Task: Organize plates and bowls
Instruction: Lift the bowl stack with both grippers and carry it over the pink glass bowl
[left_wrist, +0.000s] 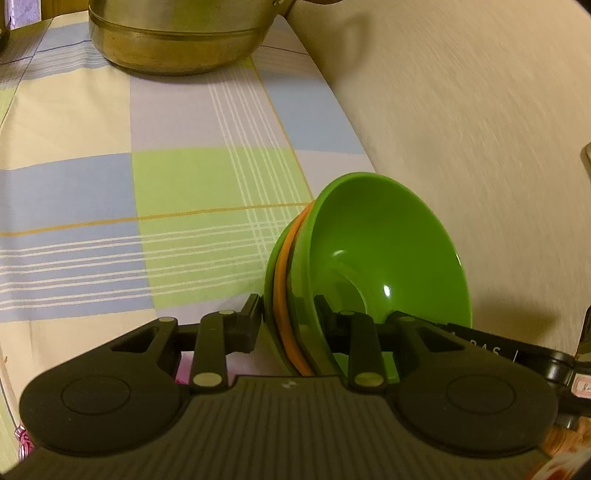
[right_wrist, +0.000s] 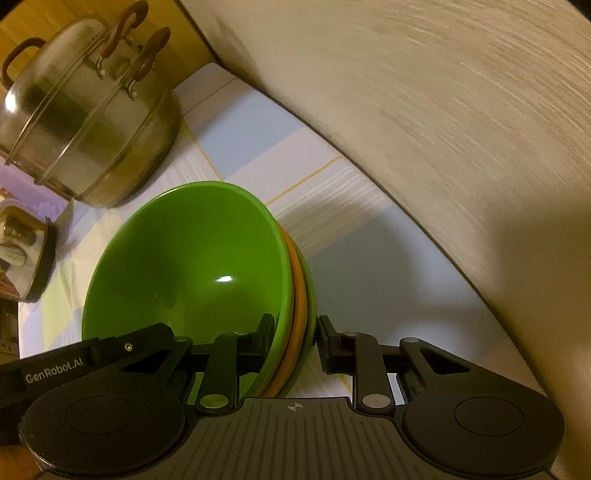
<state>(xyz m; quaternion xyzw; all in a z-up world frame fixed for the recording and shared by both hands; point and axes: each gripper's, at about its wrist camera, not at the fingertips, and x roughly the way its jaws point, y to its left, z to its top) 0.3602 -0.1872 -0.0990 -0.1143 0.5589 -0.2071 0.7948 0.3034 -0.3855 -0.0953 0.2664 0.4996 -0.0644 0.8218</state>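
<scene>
Both tongs (left_wrist: 288, 314) (right_wrist: 295, 332) pinch upright nested bowls' (right_wrist: 184, 266) rims

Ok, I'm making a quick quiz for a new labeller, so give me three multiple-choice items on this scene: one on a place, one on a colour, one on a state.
1. The metal pot stands
A. on the checked cloth, beyond the bowls
B. inside the top bowl
C. on the floor

2. The middle bowl in the stack is
A. blue
B. orange
C. white

3. The pot's lid is
A. lying upside down beside the pot
B. gripped in the tongs
C. on the pot

Answers:
1 A, the pot sits on the cloth further back than the stack.
2 B, an orange edge shows between two green bowls.
3 C, the right wrist view shows the lid seated on the pot, handle up.
</scene>
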